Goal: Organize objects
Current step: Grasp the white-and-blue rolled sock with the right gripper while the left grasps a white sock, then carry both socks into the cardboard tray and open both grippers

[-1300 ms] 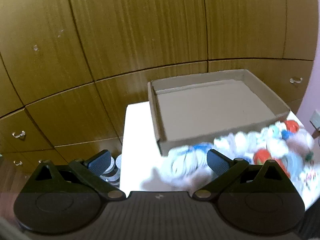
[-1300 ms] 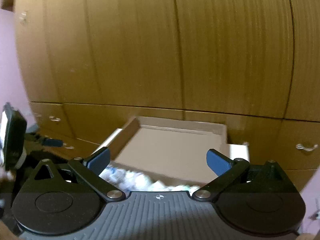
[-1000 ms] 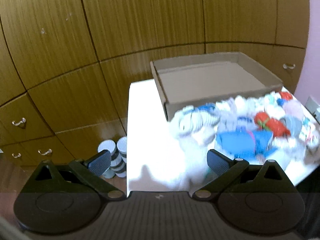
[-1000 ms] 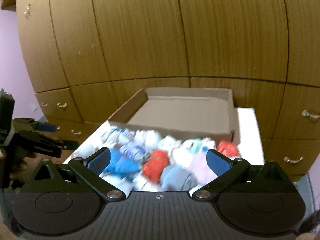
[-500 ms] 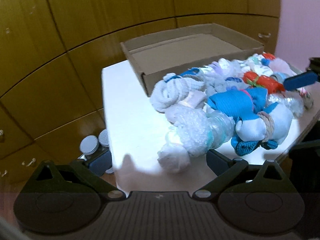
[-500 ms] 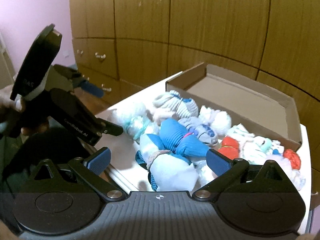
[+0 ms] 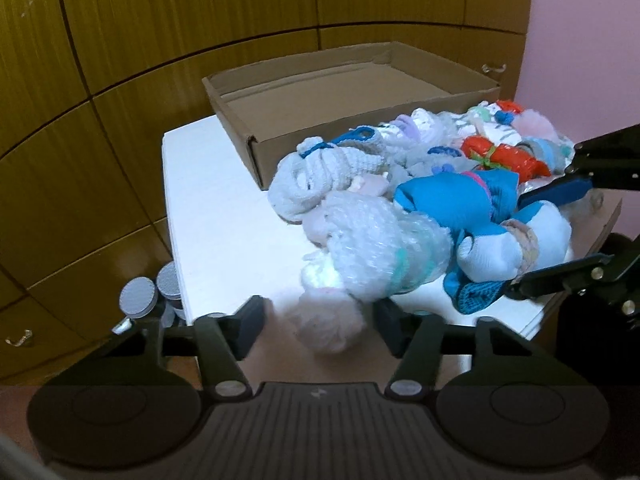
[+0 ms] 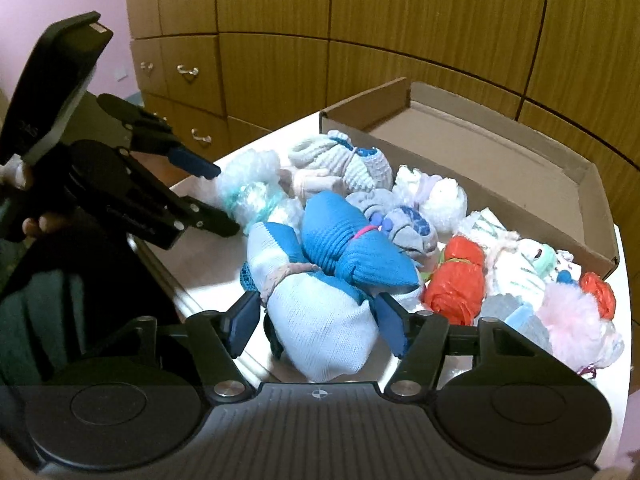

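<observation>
A pile of rolled sock bundles lies on a white table (image 7: 224, 216) in front of an empty cardboard box (image 7: 340, 92). My left gripper (image 7: 318, 330) is open around a fuzzy white bundle (image 7: 328, 324) at the pile's near end, beside a bubble-wrapped bundle (image 7: 380, 248). My right gripper (image 8: 316, 326) is open, its jaws on either side of a pale blue-and-white sock bundle (image 8: 320, 320) tied to a bright blue one (image 8: 348, 248). The right gripper also shows in the left wrist view (image 7: 560, 236), and the left gripper in the right wrist view (image 8: 212, 200).
Wooden cupboard doors and drawers (image 7: 200, 8) stand behind the table. Grey-lidded jars (image 7: 148, 296) sit on the floor left of the table. Red-orange bundles (image 8: 456, 276), a pink fluffy one (image 8: 576, 320) and grey-white knitted ones (image 8: 344, 160) fill the pile. The box (image 8: 500, 160) is behind them.
Both grippers have swung down and closed in on the pile from opposite sides. Each now has its open jaws around a bundle at the pile's edge.
</observation>
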Demonstrator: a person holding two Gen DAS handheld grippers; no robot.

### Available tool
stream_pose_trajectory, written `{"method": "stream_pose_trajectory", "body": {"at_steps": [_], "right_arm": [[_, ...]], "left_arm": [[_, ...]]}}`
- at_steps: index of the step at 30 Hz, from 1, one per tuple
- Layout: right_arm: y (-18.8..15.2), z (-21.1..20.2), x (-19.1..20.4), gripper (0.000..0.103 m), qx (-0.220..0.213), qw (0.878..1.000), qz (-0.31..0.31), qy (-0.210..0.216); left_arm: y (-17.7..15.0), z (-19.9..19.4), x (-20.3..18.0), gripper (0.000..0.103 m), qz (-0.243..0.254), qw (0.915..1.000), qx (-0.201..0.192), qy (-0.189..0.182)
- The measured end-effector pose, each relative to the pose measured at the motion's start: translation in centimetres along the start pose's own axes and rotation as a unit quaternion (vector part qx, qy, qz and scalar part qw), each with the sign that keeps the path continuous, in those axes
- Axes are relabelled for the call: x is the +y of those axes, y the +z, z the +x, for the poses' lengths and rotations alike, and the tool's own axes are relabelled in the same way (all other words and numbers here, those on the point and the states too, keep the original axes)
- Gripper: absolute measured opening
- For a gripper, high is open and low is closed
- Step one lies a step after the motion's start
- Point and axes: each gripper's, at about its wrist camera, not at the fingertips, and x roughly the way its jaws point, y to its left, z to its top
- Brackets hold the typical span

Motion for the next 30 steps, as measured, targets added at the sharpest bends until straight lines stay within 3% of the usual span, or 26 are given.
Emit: {"method": "stream_pose_trajectory", "body": {"at_steps": [2,6,8,24,30], "right_arm": [[0.0,-0.3,0.2,0.065,-0.002,1.000,-0.005,0.000],[-0.3,-1.1,0.3,0.063,-0.013,1.000,0.000,0.014],[-0.3,-1.7,0.2,0.056,-0.024,0.999,0.010,0.020],[-0.5,-3.0,-1.2,0.056,-0.051,0.996,0.055,0.041],[-0.3,-4.1,-2.7,0.056,-0.070,0.994,0.080,0.039]], "left_arm": [[0.0,-0.1,0.2,0.025,-0.011,0.9999,-0.001,-0.009],[-0.1,-0.3,0.5,0.023,-0.020,0.9998,0.000,-0.002],[-0.2,-0.6,0.6,0.023,-0.023,0.9997,0.000,0.002],[-0.3,-1.8,0.7,0.023,-0.021,0.9992,-0.001,0.035],[0.1,-1.0,1.0,0.023,-0.038,0.9990,0.000,0.025]]}}
